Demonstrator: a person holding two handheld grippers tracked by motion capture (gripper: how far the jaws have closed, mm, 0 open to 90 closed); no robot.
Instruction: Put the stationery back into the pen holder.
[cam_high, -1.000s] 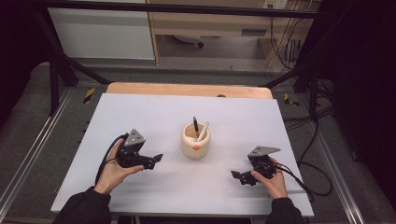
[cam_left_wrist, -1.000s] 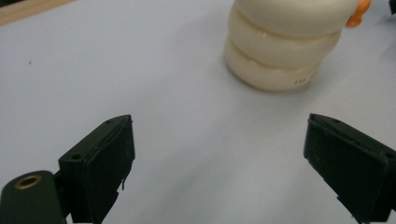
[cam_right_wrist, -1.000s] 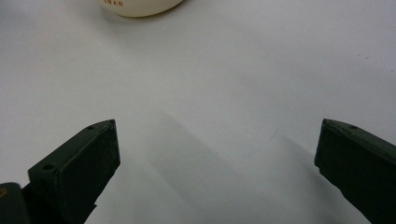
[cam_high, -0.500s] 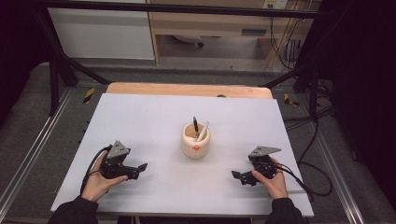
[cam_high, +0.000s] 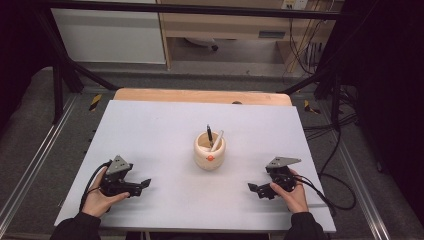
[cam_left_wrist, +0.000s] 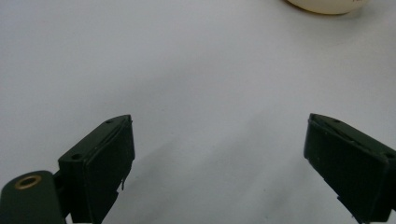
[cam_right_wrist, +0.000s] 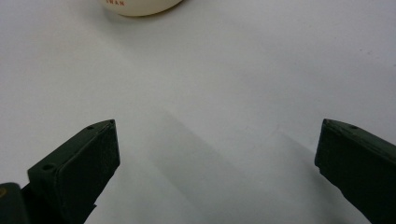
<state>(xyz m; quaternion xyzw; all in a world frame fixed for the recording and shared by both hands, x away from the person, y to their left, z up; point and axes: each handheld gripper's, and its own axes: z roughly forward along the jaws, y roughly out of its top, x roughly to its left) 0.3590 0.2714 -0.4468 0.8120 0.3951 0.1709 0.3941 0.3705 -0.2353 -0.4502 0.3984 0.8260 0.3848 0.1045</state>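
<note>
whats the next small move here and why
Probably bring the right gripper forward toward the cream cup, aiming for the white pen that leans to its side. Both grippers rest low near the table's front edge with jaws wide open and empty; the left gripper is no nearer.

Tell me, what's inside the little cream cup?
Inside the cream cup stand a black pen and a white stick-like thing, tops poking out. Their lower ends and the cup's bottom are hidden.
</note>
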